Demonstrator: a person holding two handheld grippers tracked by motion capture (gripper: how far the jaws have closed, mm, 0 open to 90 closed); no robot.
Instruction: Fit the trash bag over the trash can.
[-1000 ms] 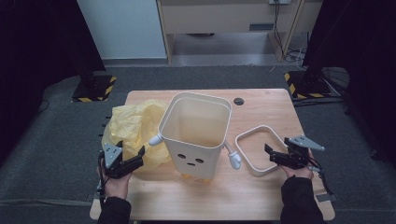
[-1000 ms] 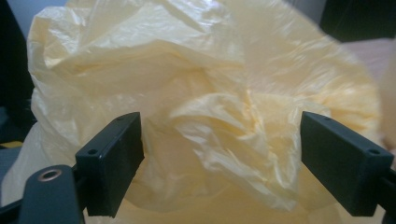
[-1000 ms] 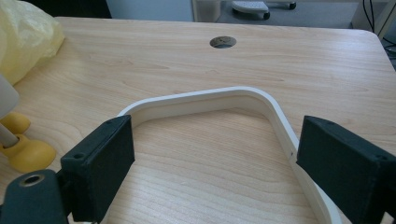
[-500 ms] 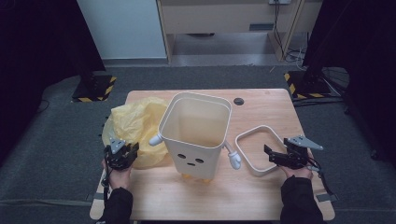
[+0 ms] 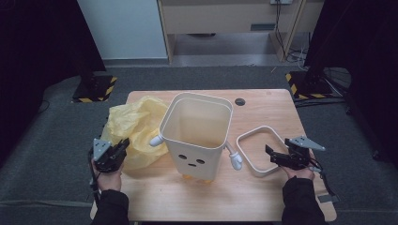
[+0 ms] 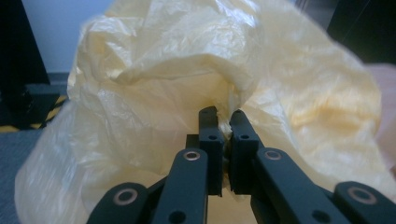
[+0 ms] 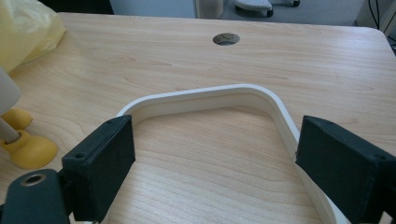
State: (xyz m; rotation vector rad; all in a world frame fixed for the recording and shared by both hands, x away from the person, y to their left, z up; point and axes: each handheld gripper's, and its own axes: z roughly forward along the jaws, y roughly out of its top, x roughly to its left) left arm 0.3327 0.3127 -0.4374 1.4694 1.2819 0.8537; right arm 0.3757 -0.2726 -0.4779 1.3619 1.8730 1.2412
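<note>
The left gripper (image 6: 223,122), jaws just closed, is pinching the yellow plastic bag (image 5: 133,126) (right gripper (image 5: 277,157) idling wide open), making lifting possible.

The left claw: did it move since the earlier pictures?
Yes. The left claw, its jaws just closed on the yellow bag, drew back toward the table's near edge, away from the white bin.
</note>
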